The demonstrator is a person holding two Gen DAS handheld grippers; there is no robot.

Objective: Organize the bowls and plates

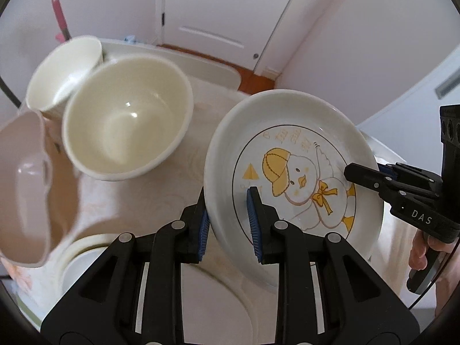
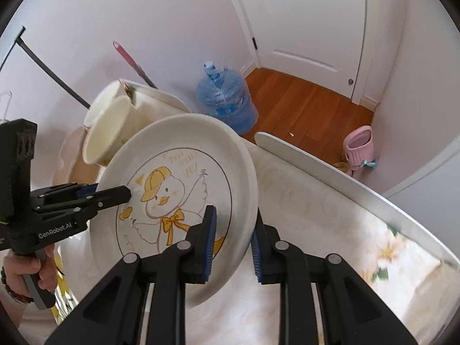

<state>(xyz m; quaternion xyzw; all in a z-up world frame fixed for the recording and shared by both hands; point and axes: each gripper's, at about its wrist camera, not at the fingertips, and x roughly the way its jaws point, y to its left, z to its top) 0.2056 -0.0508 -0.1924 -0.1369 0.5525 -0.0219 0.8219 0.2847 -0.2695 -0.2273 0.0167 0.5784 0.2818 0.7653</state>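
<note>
A white plate with a yellow duck drawing [image 1: 302, 172] [image 2: 178, 178] hangs tilted above the table, held from both sides. My left gripper [image 1: 228, 227] [image 2: 115, 194] is shut on the plate's left rim, with one blue pad inside and one outside. My right gripper [image 2: 233, 244] [image 1: 362, 176] is shut on the opposite rim. Left of the plate stand a cream bowl [image 1: 126, 126] [image 2: 106, 132], a white bowl [image 1: 63, 72] behind it and a pink dish [image 1: 26, 187] close to the lens. Stacked white plates [image 1: 83, 258] lie below my left fingers.
The table [image 1: 149, 201] [image 2: 316, 215] has a pale flowered cloth and a white rim [image 2: 345, 178]. Beyond it on the wooden floor are a blue water jug [image 2: 227, 100] and a pink bin [image 2: 359, 149]. A pink-handled tool [image 1: 59, 14] leans on the wall.
</note>
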